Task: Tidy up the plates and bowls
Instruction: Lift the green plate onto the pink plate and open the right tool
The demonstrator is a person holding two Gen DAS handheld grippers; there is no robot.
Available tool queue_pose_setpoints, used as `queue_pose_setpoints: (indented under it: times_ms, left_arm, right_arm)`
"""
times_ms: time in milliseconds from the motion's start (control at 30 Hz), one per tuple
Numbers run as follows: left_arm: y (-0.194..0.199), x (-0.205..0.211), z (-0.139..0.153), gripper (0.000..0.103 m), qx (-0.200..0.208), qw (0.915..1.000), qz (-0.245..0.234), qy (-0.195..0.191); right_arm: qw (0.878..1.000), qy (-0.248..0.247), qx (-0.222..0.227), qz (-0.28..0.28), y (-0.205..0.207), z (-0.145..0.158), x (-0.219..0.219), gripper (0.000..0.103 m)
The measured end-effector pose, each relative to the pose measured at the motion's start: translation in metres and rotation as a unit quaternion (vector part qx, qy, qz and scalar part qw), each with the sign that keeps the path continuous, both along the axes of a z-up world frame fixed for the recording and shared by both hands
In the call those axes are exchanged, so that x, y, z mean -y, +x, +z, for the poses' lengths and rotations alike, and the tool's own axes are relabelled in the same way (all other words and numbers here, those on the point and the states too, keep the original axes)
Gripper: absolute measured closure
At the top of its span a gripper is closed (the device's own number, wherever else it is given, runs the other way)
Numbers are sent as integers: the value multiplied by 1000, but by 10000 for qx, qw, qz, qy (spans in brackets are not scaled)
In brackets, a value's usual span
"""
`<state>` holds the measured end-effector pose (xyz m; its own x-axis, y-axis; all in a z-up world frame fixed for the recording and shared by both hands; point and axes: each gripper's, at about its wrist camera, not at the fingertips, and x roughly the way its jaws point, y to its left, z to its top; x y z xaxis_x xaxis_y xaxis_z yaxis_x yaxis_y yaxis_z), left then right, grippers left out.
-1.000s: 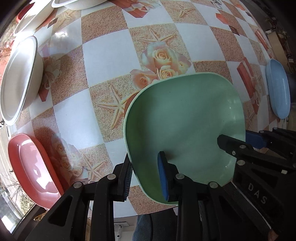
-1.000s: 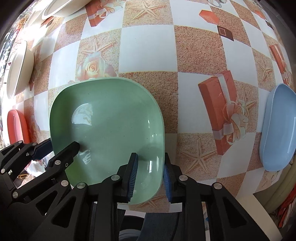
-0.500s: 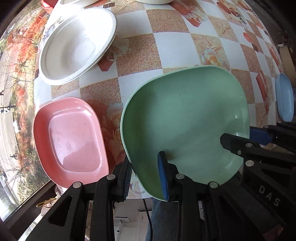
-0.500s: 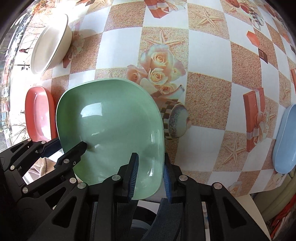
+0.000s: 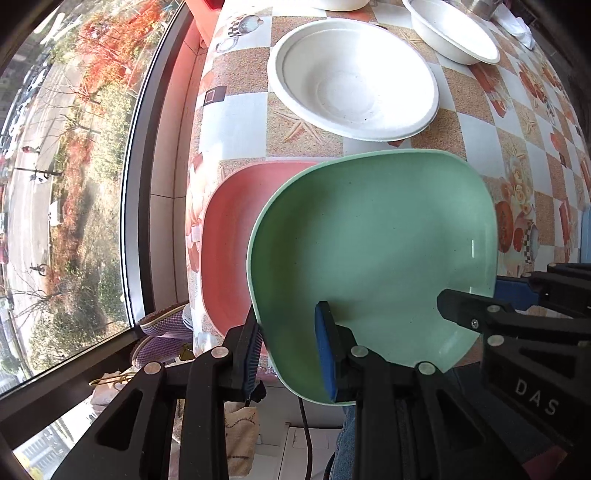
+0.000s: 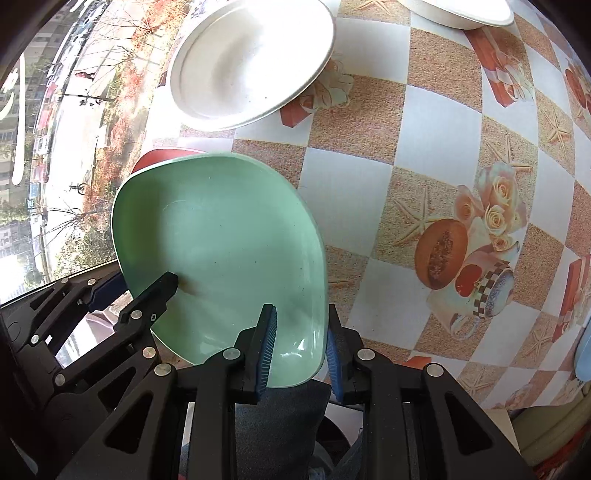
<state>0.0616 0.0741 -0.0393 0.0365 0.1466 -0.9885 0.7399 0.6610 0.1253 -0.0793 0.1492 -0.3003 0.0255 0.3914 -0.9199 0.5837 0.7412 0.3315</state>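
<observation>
The left gripper (image 5: 290, 354) is clamped on the near left rim of the pale green rounded-square plastic plate (image 5: 373, 254), one blue pad above the rim and one below. The right gripper (image 6: 300, 345) is closed on the near right rim of the same plate, so the plate is held between both, raised above the checkered floral tablecloth (image 6: 406, 147). Beneath the plate's left part, ahead and left of the left gripper, a salmon-pink rectangular plastic plate (image 5: 229, 240) is seen lying at the table's near left corner, partly covered by the green one; whether the two touch cannot be told. Its left rim lies close to the table edge, beyond which a window (image 5: 74, 166) is seen. Farther ahead, a white round paper bowl (image 5: 351, 79) is set near the pink plate's far rim, and a second white bowl (image 5: 454, 33) lies beyond it to the right. Right of the right gripper, open tablecloth is seen, with a light blue plate's rim (image 6: 583, 354) at the far right edge.
</observation>
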Motion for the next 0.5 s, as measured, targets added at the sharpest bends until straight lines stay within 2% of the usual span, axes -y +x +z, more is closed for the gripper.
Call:
queue_pose_setpoints:
  times_ms: [67, 200, 300, 333, 367, 400, 433, 500]
  left_arm:
    - [-7, -4, -17, 74, 75, 9999, 82, 25]
    - [1, -13, -18, 74, 165, 9997, 155, 37]
    - [-4, 6, -2, 73, 218, 9996, 188, 38]
    - [-1, 0, -9, 72, 255, 9995, 191, 45]
    - [8, -10, -14, 69, 298, 9993, 209, 39]
    - [9, -9, -15, 58, 305, 9992, 243, 56]
    - [14, -18, -24, 40, 354, 9988, 303, 114]
    - [20, -27, -24, 29, 593, 9970, 454, 186]
  right_arm:
    - [10000, 70, 1, 31, 8, -3, -6, 75]
    - [9998, 201, 2, -17, 23, -10, -19, 75]
    - [9995, 300, -44, -66, 27, -18, -39, 74]
    - [9994, 329, -67, -81, 31, -19, -33, 74]
    - [9993, 350, -77, -90, 33, -22, -36, 74]
    - [9992, 379, -69, -102, 36, -22, -32, 74]
    - [9990, 436, -38, -123, 37, -24, -32, 74]
    - [9983, 570, 29, -151, 20, -24, -17, 73]
